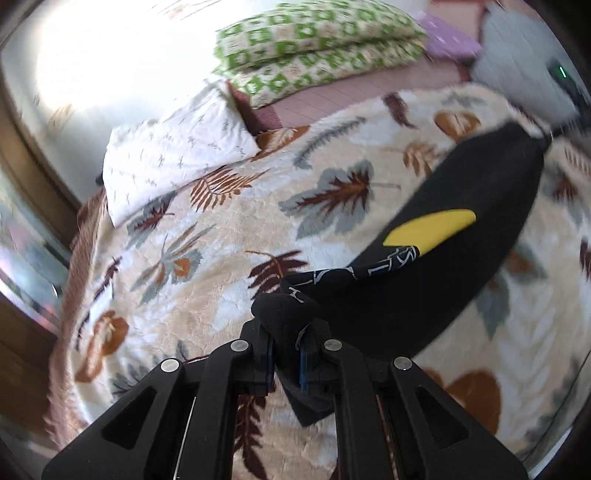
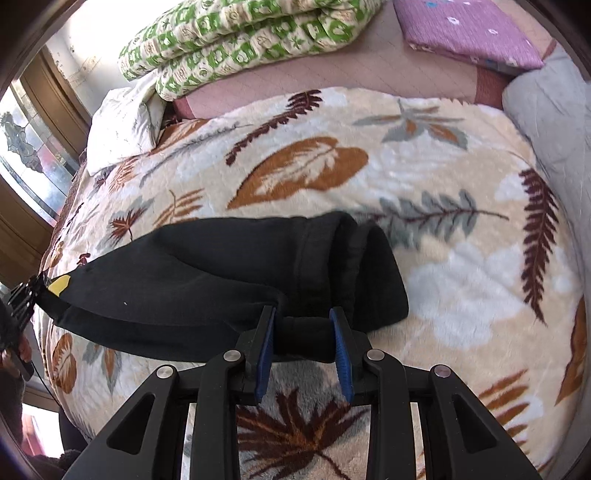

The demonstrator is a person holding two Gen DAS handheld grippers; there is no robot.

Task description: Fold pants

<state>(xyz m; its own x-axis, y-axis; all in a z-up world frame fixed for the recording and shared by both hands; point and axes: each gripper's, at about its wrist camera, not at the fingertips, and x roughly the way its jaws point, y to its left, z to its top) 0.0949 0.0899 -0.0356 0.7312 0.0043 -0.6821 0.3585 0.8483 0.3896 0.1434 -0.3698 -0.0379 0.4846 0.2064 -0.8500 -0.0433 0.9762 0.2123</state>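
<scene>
Left gripper clamps narrow on black pants corner; right gripper pinches other end. Step: pants stretched over leaf blanket. Next: bring ends together evenly.

- Pants: black, with a yellow patch and white lettering near one end.
- Blanket: cream, patterned with rust-orange, maroon and grey-blue leaves.
- Folded quilt: green and cream squares.
- Pillow: white with small grey marks.
- Purple cloth: lilac with tiny white and blue flowers.
- Fingers: black with blue pads.
</scene>
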